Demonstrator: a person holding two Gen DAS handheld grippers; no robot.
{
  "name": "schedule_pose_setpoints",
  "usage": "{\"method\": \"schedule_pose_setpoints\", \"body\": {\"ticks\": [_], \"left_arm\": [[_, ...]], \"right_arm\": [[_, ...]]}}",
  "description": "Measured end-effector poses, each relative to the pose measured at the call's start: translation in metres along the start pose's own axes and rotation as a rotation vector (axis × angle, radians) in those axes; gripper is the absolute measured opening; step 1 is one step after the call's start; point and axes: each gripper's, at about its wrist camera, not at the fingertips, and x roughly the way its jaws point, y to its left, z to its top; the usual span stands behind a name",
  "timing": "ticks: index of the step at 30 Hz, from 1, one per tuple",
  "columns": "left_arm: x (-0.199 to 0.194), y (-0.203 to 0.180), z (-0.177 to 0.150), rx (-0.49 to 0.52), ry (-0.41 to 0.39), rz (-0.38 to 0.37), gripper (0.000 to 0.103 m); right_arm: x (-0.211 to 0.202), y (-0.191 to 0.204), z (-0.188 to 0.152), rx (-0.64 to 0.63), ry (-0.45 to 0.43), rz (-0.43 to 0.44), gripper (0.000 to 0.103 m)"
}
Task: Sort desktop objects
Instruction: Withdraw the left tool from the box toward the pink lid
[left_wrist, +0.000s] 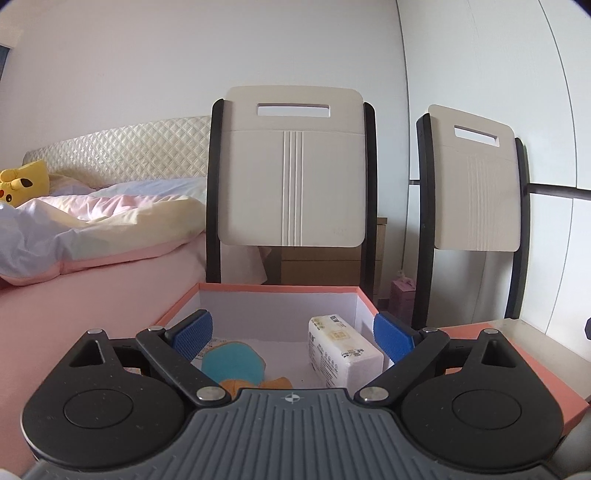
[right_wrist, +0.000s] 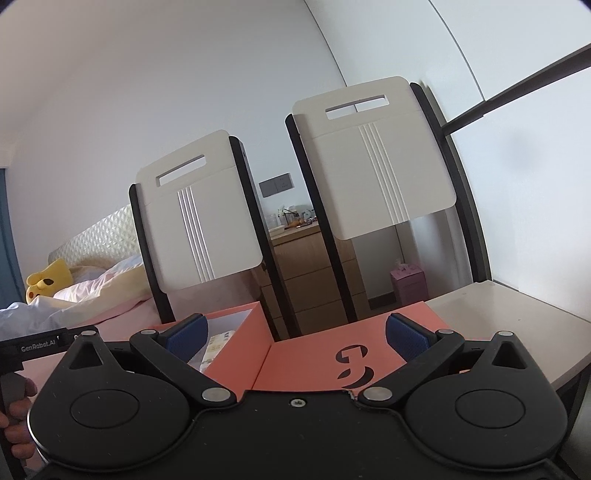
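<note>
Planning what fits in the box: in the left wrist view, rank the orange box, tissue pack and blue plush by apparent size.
1. Orange box, clearly the largest; it holds the other two.
2. Tissue pack and blue plush: they look alike in size, and the gripper hides part of the plush, so no ranking.

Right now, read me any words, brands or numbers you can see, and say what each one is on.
"GenRobot.AI": white lettering on the left gripper's black body, seen at the right wrist view's left edge.
Tissue pack in the open box: print too small to read.
Orange lid: a black logo shape, no readable letters.
</note>
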Motion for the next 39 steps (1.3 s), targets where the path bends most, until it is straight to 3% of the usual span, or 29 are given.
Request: {"method": "schedule_pose_setpoints", "body": {"ticks": [10, 15, 26, 35, 39], "left_arm": [[-0.018, -0.02, -0.015, -0.045, 0.001, -0.005, 0.096], [-0.027, -0.03, -0.027, -0.019, -0.001, 0.009, 0.096], [-0.035, -0.05, -0.052, 0.022, 0.038, -0.119, 0.096], [-0.044, -0.048, -0.06, 0.049, 0.051, -0.118, 0.096], [-0.047, -0.044, -0.059, 0.001, 0.095, -0.125, 0.096]], "right_arm": [[-0.009, 0.002, -0.004, 0.019, -0.015, 0.02, 0.102], [-0.008, -0.004, -0.001, 0.031, -0.029, 0.012, 0.102], [-0.005, -0.004, -0.001, 0.026, -0.024, 0.008, 0.102], [-0.013, -0.014, 0.002, 0.027, -0.047, -0.03, 0.102], [-0.025, -0.022, 0.004, 0.053, -0.077, -0.035, 0.102]]}}
